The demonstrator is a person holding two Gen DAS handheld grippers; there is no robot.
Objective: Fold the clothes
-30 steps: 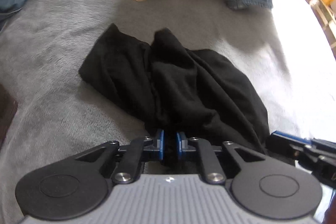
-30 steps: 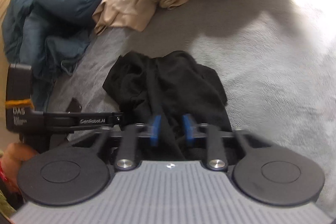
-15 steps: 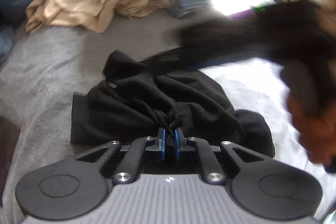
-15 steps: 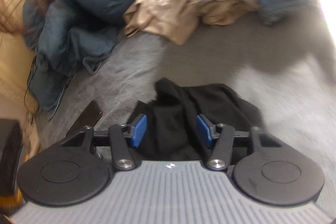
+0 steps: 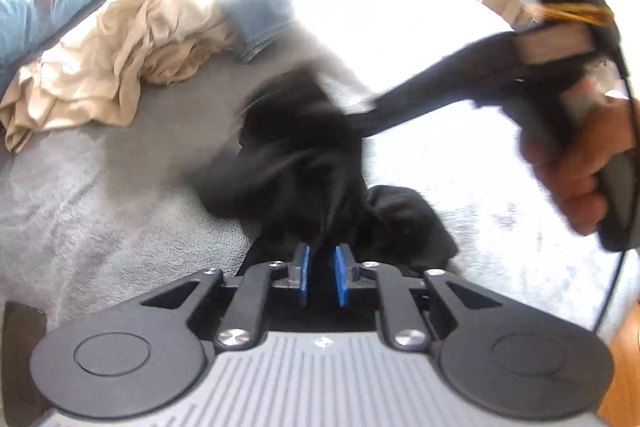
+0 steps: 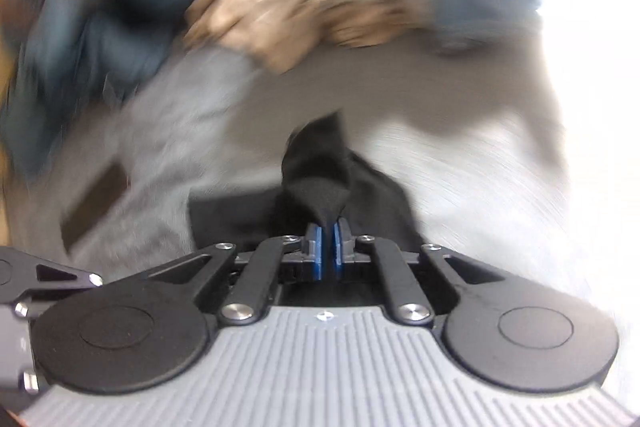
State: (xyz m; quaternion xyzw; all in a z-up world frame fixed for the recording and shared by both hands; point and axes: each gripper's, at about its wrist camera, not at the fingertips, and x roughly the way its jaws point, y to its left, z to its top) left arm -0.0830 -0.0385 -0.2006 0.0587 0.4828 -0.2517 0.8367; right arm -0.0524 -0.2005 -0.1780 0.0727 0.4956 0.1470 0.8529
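On my far left a blue quilt (image 5: pixel 44 3) lies bunched at the edge of the grey blanket (image 5: pixel 80 227), and just right of it sits a crumpled beige garment (image 5: pixel 112 67) with a blue denim piece (image 5: pixel 260 19) at its far end. None of those is folded, so I judge most of the job is yet to be done.

In the middle, near me, is the black garment (image 5: pixel 304 163). It is bunched and twisted, partly lifted off the blanket, with no neat fold in it anywhere.

My left claw (image 5: pixel 321 277) has a narrow gap between its blue pads; the jaws have just been easing apart, and black cloth runs down into the gap, though I cannot tell whether the pads press on it. To the right, my right claw (image 6: pixel 327 253) has just snapped together and pinches a peak of the black cloth between its pads. From the left camera I see my right hand (image 5: pixel 580 167) gripping that tool's handle.

I reckon I am only gathering and spreading this garment, so the first fold is not yet made.
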